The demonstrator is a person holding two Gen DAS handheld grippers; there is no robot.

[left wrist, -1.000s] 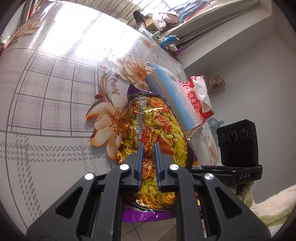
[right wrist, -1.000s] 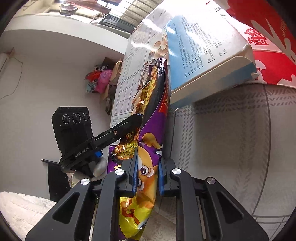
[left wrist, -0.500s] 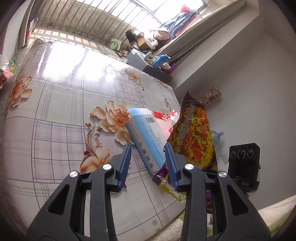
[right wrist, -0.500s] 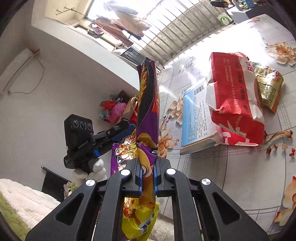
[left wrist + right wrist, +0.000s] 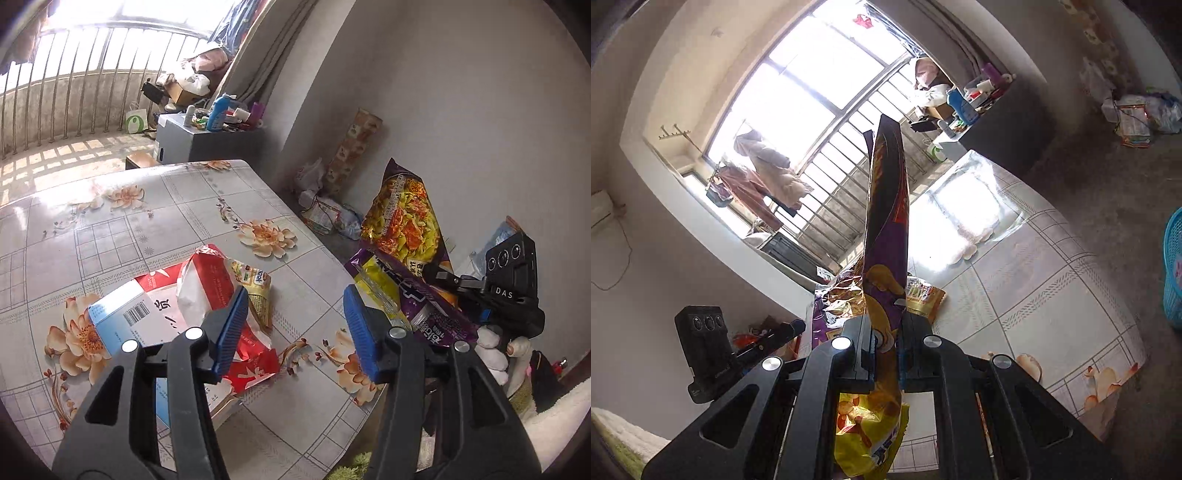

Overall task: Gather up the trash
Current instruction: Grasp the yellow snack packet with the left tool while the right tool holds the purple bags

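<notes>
Left tongs (image 5: 293, 328) have released the purple snack bag (image 5: 886, 229), jaws opening, empty. Right tongs (image 5: 886, 354) now clamp it alone, clear of the counter (image 5: 155, 221); remaining wrappers (image 5: 207, 291) await collection.

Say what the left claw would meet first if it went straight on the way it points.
Probably the floral table, just right of the red wrapper; nothing sits between the opening jaws of the left claw. Depth is unclear.

black claw (image 5: 295, 328), blue ribbed pads (image 5: 231, 328), silver screws.
</notes>
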